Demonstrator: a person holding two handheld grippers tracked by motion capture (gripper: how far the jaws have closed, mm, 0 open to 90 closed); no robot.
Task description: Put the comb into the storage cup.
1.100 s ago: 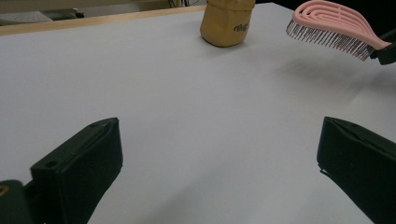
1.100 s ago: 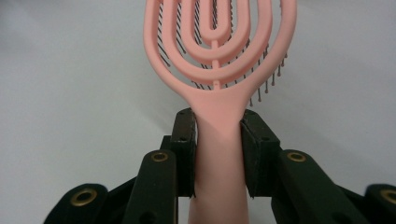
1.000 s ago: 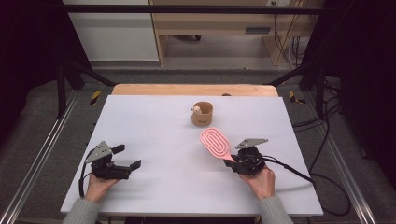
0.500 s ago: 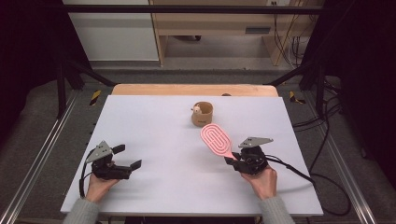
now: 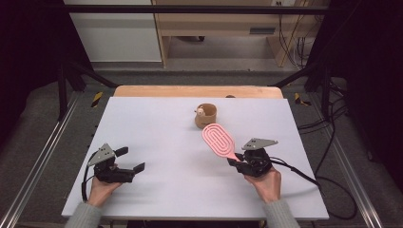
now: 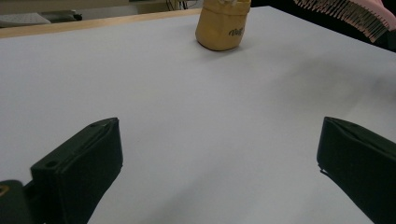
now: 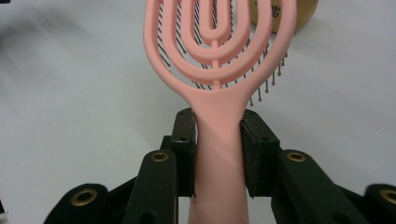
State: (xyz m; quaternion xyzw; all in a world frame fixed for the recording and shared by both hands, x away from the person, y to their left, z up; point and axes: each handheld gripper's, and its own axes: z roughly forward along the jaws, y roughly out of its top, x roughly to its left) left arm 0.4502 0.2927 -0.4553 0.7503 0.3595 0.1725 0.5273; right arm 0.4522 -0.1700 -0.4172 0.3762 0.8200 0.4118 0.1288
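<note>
Between right gripper (image 7: 218,154) jaws: pink hairbrush (image 7: 217,70) handle clamped, head projecting ahead.

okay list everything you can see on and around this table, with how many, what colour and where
hairbrush: one, pink, its handle clamped in the right gripper, head raised toward the pouch, bristles facing down
pouch: one, tan, upright on the far middle of the table, something pale poking out of its top
table: one, white top with a wooden strip along the far edge
cabinet: one, white, on the floor beyond the table
cables: several, black, on the floor at the right
left gripper: one, black, jaws wide open, resting at the near left of the table
right gripper: one, black, shut on the hairbrush handle, near right
hands: two, one on each gripper, with grey sleeves
</note>
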